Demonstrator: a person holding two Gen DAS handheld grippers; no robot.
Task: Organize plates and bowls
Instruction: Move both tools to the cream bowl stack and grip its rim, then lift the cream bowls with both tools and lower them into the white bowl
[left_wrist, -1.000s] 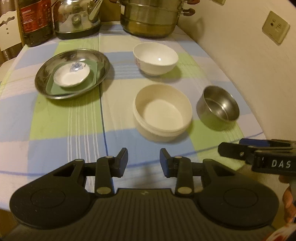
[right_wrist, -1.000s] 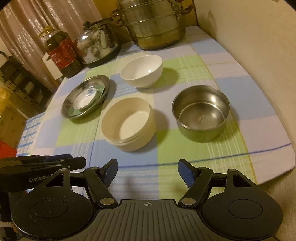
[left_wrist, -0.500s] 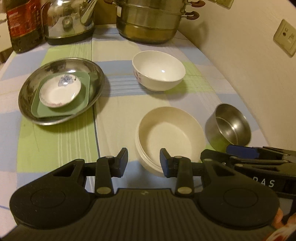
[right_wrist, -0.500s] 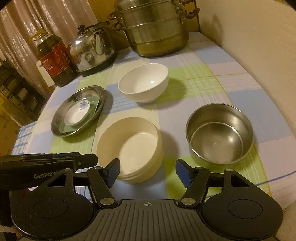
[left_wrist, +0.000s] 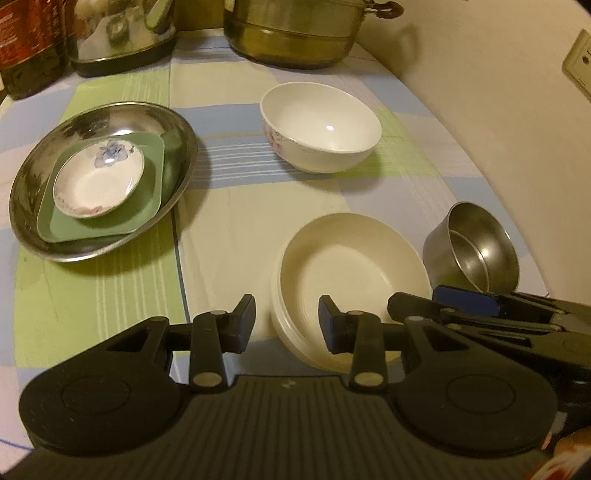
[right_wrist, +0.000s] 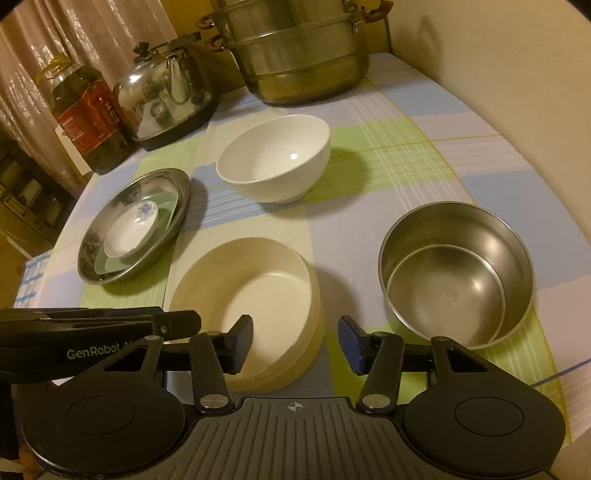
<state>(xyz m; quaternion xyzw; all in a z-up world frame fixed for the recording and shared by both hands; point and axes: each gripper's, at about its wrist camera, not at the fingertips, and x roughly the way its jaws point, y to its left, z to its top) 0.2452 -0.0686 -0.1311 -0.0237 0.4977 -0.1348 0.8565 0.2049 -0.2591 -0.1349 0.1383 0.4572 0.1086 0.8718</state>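
Both tools have advanced over the bench (right_wrist: 424, 122) and dropped lower since a second ago; all the dishes now appear larger and nearer in both views.

The left tool (left_wrist: 286, 323) stands partly open, its gap unchanged, with nothing gripped. The near left rim of the cream bowl (left_wrist: 351, 273) now lies between its fingers, whereas earlier that bowl sat well ahead of them. Contact with the rim cannot be confirmed.

The right tool (right_wrist: 295, 341) has just been closing and is visibly narrower than before, but still open. The right rim of the cream bowl (right_wrist: 258, 291) sits between its fingers; the pads do not appear to press on it.

The steel bowl (right_wrist: 458, 273) stands just right of the cream bowl, apart from it. The white bowl (right_wrist: 275, 157) sits farther back. At left, the steel plate (left_wrist: 37, 173) carries a green square plate (left_wrist: 147, 206) with a small flowered dish (left_wrist: 98, 182) on top. None of the dishes has shifted.

A steamer pot (right_wrist: 295, 55), kettle (right_wrist: 166, 92) and oil bottle (right_wrist: 88, 114) line the far edge.
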